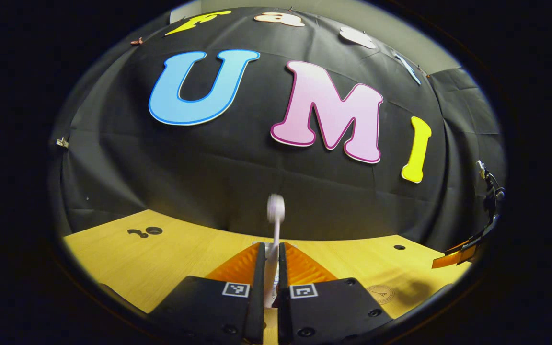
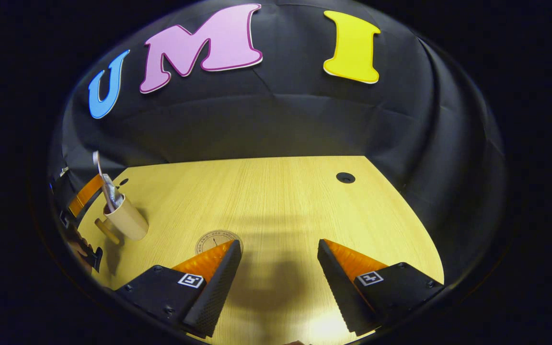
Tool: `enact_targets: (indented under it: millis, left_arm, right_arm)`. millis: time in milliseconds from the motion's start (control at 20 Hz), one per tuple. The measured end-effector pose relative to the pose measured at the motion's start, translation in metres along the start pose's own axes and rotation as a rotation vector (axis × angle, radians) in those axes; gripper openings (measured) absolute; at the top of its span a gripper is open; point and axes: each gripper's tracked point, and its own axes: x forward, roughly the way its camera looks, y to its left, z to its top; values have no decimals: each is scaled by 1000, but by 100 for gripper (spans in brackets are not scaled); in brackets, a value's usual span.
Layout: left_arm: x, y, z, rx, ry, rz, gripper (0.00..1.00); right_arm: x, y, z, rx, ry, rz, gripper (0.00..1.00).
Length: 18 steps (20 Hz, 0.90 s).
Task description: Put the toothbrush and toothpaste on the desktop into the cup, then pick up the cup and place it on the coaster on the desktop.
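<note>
Left gripper (image 1: 269, 268) pinches the slim toothbrush (image 1: 275, 215) upright over the woodgrain tabletop (image 2: 276, 201); right gripper (image 2: 280, 261) gapes wide, empty, near the round coaster (image 2: 211, 238).

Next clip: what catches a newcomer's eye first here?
In the left gripper view, the left claw grips a slim white toothbrush standing upright. In the right gripper view, the right claw gapes open above the yellow wooden desktop, with a beige cup far left.
</note>
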Motion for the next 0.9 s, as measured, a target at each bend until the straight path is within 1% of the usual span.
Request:
enact_targets:
  millis: [100, 200, 300, 450, 650, 800, 900]
  left_arm:
    - [-6, -4, 1, 6, 17, -16, 30]
    - [-13, -4, 3, 31, 35, -17, 61]
    - [-24, -5, 1, 66, 90, -22, 92]
    - [-38, -2, -3, 101, 192, -35, 98]
    - [-56, 6, -14, 107, 357, -37, 98]
    - [-65, 12, -32, 79, 497, -32, 98]
    - [-67, 9, -41, 57, 562, -43, 99]
  right_arm:
    - [-1, 4, -1, -5, 4, 6, 99]
    - [-2, 7, 0, -5, 4, 13, 99]
    - [-5, 7, 0, 2, 6, 18, 99]
    - [-10, 3, 1, 17, 8, 17, 99]
    - [-19, -5, -2, 41, 13, 11, 99]
    - [-24, -11, -6, 78, 28, 2, 98]
    - [-27, -19, -12, 90, 49, -26, 98]
